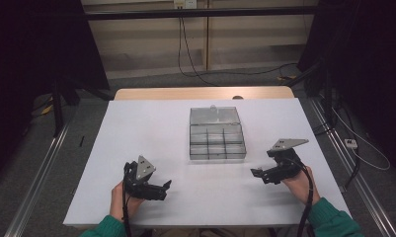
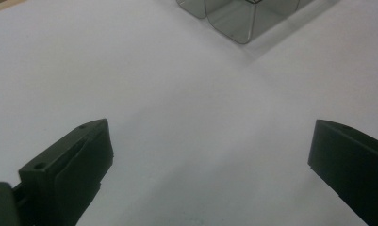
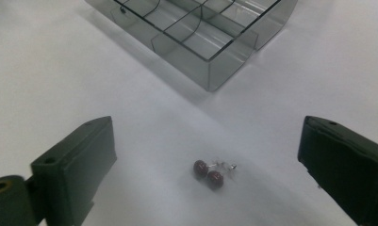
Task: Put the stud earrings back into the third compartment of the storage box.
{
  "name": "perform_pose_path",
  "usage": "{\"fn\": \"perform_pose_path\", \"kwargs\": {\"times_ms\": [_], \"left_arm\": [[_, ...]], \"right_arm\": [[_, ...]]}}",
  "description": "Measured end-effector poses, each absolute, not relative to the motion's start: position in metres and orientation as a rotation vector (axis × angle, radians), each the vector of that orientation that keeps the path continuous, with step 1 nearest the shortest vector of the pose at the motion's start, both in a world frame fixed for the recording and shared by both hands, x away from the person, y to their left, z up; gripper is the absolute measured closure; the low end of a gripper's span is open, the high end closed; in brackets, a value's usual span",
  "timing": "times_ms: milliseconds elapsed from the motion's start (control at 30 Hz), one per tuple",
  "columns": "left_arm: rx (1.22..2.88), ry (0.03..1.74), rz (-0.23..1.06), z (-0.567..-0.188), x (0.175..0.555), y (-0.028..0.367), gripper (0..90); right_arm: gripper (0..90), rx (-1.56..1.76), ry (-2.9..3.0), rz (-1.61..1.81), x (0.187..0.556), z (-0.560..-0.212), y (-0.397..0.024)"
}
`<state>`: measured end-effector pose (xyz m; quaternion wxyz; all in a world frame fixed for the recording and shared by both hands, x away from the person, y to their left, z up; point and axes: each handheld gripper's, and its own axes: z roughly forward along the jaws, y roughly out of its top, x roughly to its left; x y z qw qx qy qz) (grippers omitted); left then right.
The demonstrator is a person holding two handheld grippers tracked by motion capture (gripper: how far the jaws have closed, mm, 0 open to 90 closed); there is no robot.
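Note:
A clear plastic box [image 1: 217,140] with several compartments stands mid-table, its lid [image 1: 215,116] lying open on the far side. Two small dark red bead earrings [image 3: 209,174] with silver posts lie on the white table just in front of my right gripper [image 3: 208,123], between its wide-open jaws and touching neither. In the high view my right gripper [image 1: 257,176] rests near the box's front right corner. My left gripper [image 1: 167,190] sits at the front left, open and empty, with a corner of the box [image 2: 238,21] far ahead of its jaws [image 2: 210,141].
The white table [image 1: 136,128] has a wooden strip [image 1: 200,93] along its far edge. Cables [image 1: 185,54] trail on the floor behind it, and dark drapes and stands flank both sides.

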<state>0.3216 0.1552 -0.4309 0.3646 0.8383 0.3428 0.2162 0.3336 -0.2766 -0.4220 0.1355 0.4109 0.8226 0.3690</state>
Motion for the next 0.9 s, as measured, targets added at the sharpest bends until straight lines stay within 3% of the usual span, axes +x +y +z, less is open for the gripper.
{"fn": "perform_pose_path", "kwargs": {"times_ms": [167, 500, 900], "left_arm": [[2.151, 0.885, 0.564, -0.429, 0.322, 0.156, 0.2], [2.158, 0.873, 0.571, -0.427, 0.319, 0.155, 0.3], [2.145, 0.871, 0.565, -0.427, 0.32, 0.155, 0.3]], "right_arm": [[17.1, 1.206, 2.331, 1.061, 0.334, -0.421, -0.28], [47.4, 1.318, 2.277, 1.042, 0.334, -0.42, -0.288], [68.2, 1.467, 2.282, 0.985, 0.331, -0.429, -0.288]]}}
